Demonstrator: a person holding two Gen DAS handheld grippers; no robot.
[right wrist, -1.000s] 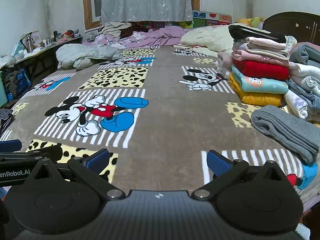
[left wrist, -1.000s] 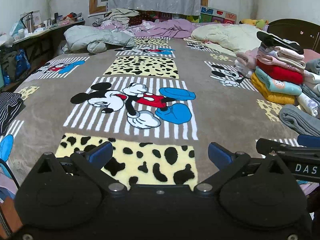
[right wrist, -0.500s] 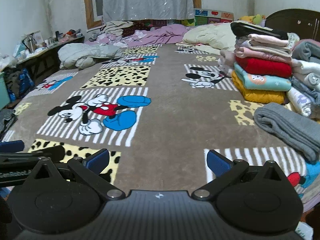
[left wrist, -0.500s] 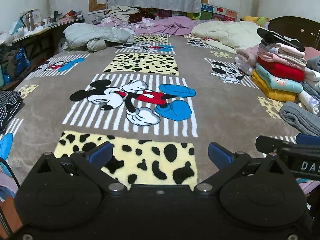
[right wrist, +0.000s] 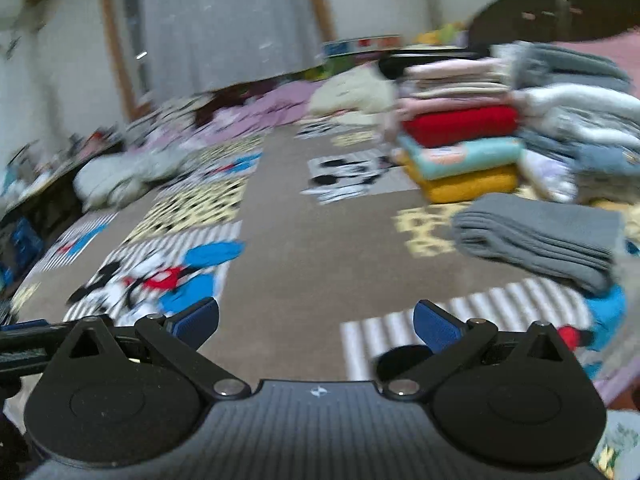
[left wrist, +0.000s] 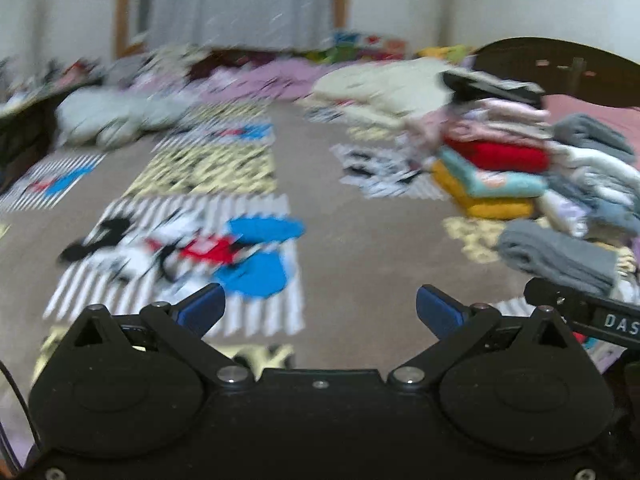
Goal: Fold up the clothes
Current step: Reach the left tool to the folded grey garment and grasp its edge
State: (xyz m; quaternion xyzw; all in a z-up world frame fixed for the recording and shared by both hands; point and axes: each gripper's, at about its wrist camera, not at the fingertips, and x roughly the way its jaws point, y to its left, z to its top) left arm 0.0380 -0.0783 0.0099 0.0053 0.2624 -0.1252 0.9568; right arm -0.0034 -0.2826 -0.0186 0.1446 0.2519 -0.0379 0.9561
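Note:
Both views are motion-blurred. A stack of folded clothes (left wrist: 496,160) stands at the right of the bed, with red, teal and yellow layers; it also shows in the right wrist view (right wrist: 460,148). A folded grey garment (right wrist: 536,236) lies in front of the stack, also in the left wrist view (left wrist: 556,256). My left gripper (left wrist: 320,308) is open and empty above the cartoon blanket (left wrist: 360,248). My right gripper (right wrist: 316,320) is open and empty above the blanket (right wrist: 304,264), left of the grey garment.
Unfolded clothes and bedding (left wrist: 108,120) are piled at the far end of the bed (right wrist: 120,176). A dark wooden headboard (left wrist: 560,68) rises behind the stack. A cluttered shelf (right wrist: 36,184) runs along the left. The other gripper's arm (left wrist: 588,312) shows at the right.
Both grippers have swung to the right and risen a little, so the folded stack and grey garment sit nearer the view centre. Both stay open and empty.

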